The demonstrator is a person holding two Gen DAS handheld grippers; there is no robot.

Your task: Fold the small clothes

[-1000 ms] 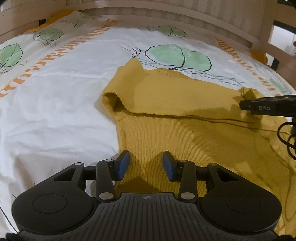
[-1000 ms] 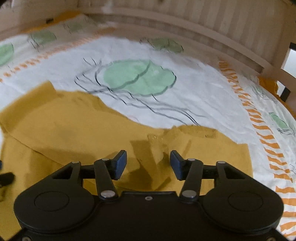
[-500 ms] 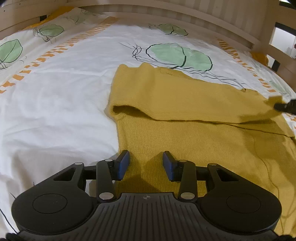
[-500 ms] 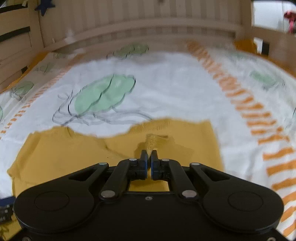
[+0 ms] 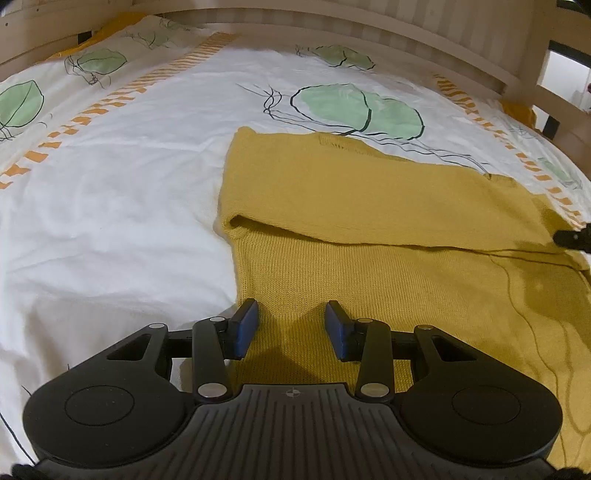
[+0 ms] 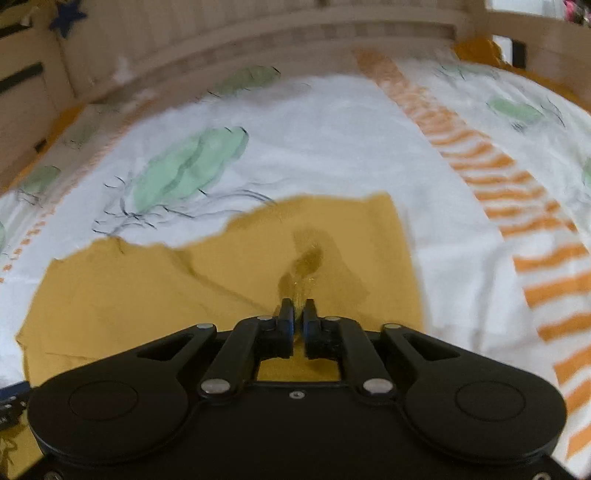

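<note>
While the mustard-yellow knitted sweater [image 5: 369, 229] lies spread on the bed, its far part is doubled over toward the camera, leaving a straight fold edge across its middle. Beneath the sweater is a white bed sheet with green leaf prints and orange dashed stripes [image 5: 110, 192], smooth apart from soft creases to the left of the garment. Beyond the sweater, a pale wooden slatted bed rail [image 5: 332, 26] curves around the bed's far side, and a bit of yellow fabric shows at the rail's corners. The left gripper [image 5: 291, 326] hovers low over the sweater's near edge with its blue-padded jaws spread wide and nothing between them. In the blurred right wrist view, the right gripper [image 6: 298, 318] has its jaws pressed nearly together, pinching a small raised tuft of the sweater's knit near the garment's right side. A thin dark cable [image 5: 524, 302] trails across the sweater's right half.
</note>
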